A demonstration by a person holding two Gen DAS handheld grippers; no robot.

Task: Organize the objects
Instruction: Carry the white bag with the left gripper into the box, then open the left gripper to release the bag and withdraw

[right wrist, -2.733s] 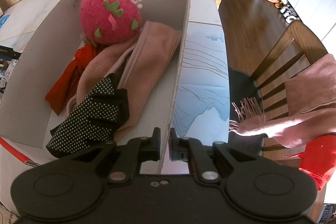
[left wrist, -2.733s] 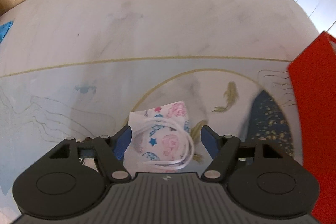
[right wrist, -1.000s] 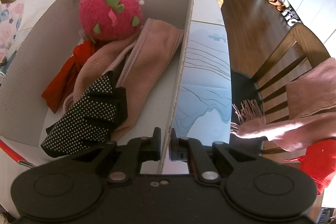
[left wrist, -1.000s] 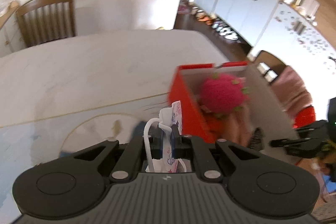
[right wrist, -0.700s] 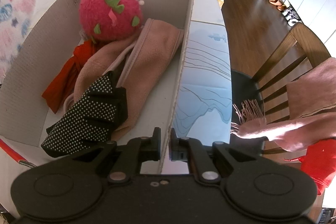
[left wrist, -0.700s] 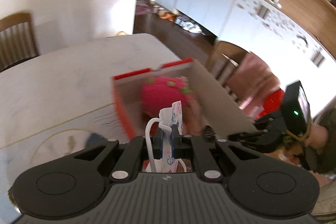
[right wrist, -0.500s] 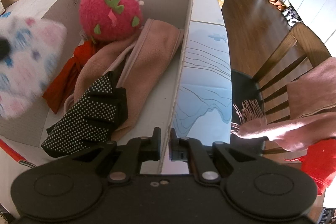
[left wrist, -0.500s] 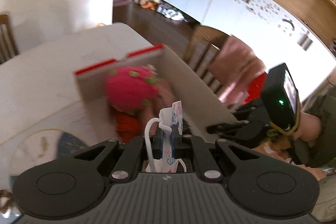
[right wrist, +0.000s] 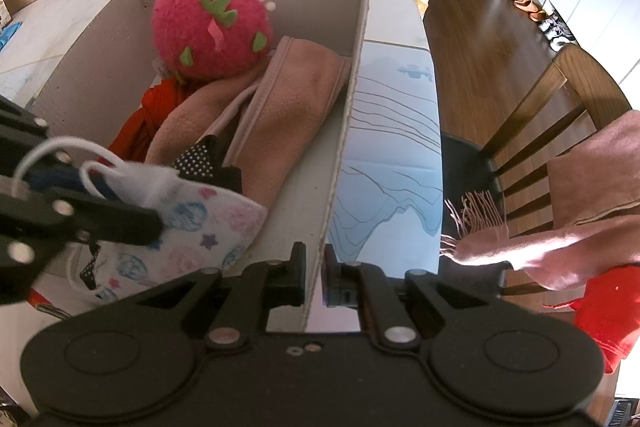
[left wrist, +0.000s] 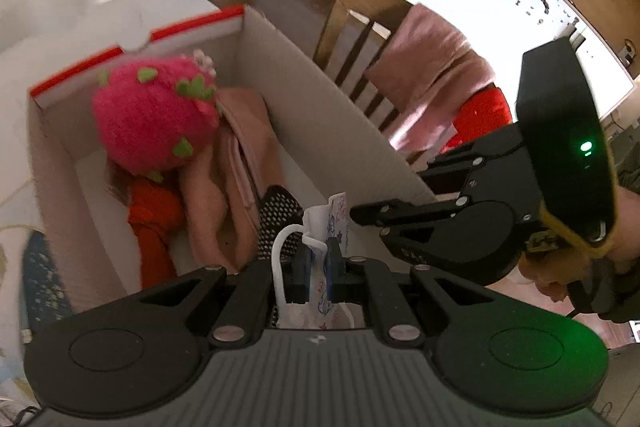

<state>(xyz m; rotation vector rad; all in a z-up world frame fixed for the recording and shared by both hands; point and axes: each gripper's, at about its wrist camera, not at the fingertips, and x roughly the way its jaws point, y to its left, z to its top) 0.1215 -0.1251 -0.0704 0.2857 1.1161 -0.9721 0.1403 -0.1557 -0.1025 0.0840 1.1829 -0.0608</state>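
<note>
My left gripper [left wrist: 318,267] is shut on a child's face mask [left wrist: 334,215], white with pink and blue prints and white ear loops. The mask [right wrist: 200,227] hangs over the near end of the open cardboard box [right wrist: 352,99], above a black dotted cloth [right wrist: 200,159]. My right gripper [right wrist: 314,275] is shut on the box's right wall [left wrist: 304,99]. Inside lie a pink strawberry plush [right wrist: 208,27], a pink fleece cloth [right wrist: 280,107] and a red cloth [right wrist: 148,107].
The box stands on a table with a pale blue printed mat [right wrist: 392,147] to its right. A wooden chair [right wrist: 560,115] beside the table carries a pink fringed scarf [right wrist: 520,239] and a red cloth [right wrist: 608,307]. A hand [left wrist: 560,275] holds the right gripper.
The left gripper closed on the mask on the mat, lifted it and swung it to the right and down over the box. The right gripper kept its hold on the wall.
</note>
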